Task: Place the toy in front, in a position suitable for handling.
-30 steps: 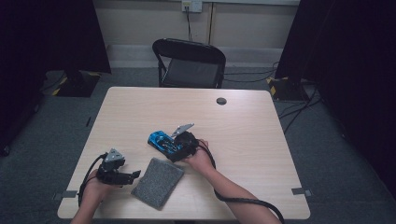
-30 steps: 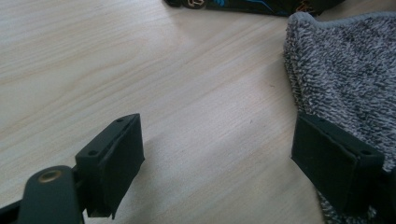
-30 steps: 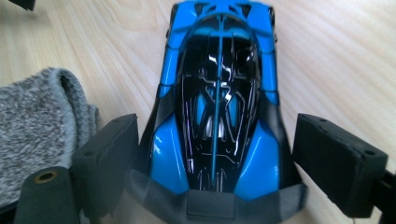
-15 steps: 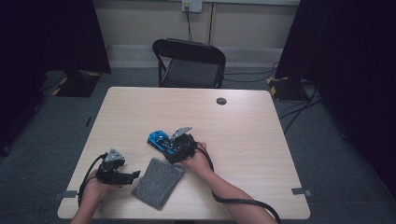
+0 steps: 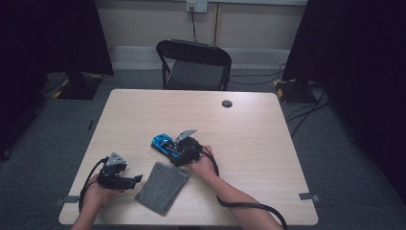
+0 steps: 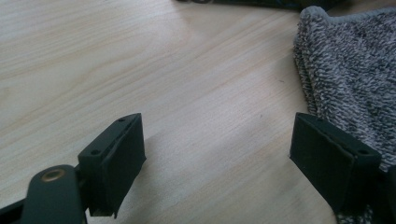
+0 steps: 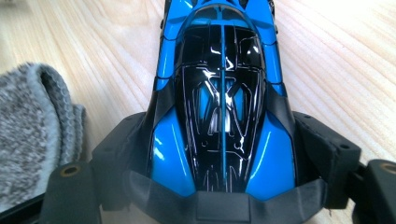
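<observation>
item: glossy blue and black toy racing car [image 7: 223,107], plastic body with a dark canopy. it sits on the light wood-grain table [image 5: 268,139], left of centre and toward the person's side, between the jaws of the right gripper [image 7: 219,154]. these jaws have just been closing; in the right gripper view they lie along both flanks of the car's rear, seemingly touching, still set wide.

item: grey knitted cloth [image 5: 162,186], folded flat, near the table's front edge, just beside the car and between the two hands. one rounded edge of it shows at the left of the right gripper view.

item: left gripper [image 6: 219,158], held low at the table's front left corner. its jaws stand well apart with bare wood between them; nothing is held. one jaw sits at the cloth's edge.

item: small round black disc [image 5: 227,103], on the far side of the table, well apart from the rest.

item: black folding chair [image 5: 194,64], behind the table.
</observation>
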`<state>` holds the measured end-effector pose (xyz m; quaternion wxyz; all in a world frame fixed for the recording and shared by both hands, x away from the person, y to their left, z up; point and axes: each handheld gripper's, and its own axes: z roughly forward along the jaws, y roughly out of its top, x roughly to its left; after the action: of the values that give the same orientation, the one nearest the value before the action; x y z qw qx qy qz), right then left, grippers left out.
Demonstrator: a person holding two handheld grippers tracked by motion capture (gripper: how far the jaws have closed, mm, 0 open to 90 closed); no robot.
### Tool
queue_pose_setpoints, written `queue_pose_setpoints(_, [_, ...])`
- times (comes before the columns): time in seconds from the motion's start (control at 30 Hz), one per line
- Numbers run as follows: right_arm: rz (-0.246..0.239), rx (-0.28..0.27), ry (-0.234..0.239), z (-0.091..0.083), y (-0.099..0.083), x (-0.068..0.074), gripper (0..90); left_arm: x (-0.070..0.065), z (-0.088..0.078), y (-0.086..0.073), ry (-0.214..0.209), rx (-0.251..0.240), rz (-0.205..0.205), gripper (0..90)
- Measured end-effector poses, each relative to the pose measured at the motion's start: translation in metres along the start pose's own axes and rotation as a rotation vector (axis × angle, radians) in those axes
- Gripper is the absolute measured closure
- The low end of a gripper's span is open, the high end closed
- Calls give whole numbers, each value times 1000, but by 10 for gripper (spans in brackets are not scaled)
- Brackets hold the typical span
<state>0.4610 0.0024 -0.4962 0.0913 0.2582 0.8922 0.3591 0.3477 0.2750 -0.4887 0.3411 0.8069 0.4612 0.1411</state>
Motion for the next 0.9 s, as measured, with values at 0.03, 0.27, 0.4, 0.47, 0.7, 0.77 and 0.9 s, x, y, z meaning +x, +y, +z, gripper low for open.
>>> queue_pose_setpoints(0.03, [26,1,15,-2,2,-2,245,0,0,0,3,-3,-2,176])
queue_pose_setpoints(0.27, [36,15,34,-11,9,-8,247,0,1,1,2,3,6,179])
queue_pose_setpoints(0.4, [50,14,39,-17,11,-12,247,-1,2,1,2,-2,-2,179])
queue_pose_setpoints(0.47, [59,15,46,-19,13,-15,247,-1,2,1,1,2,-1,179])
queue_pose_setpoints(0.7, [82,-11,53,-30,19,-21,249,-1,3,2,-3,5,6,179])
queue_pose_setpoints(0.77, [74,-19,44,-33,22,-23,249,-2,3,2,0,1,3,179])
queue_pose_setpoints(0.9, [88,-36,40,-39,27,-27,249,-3,4,3,-2,-3,6,179])
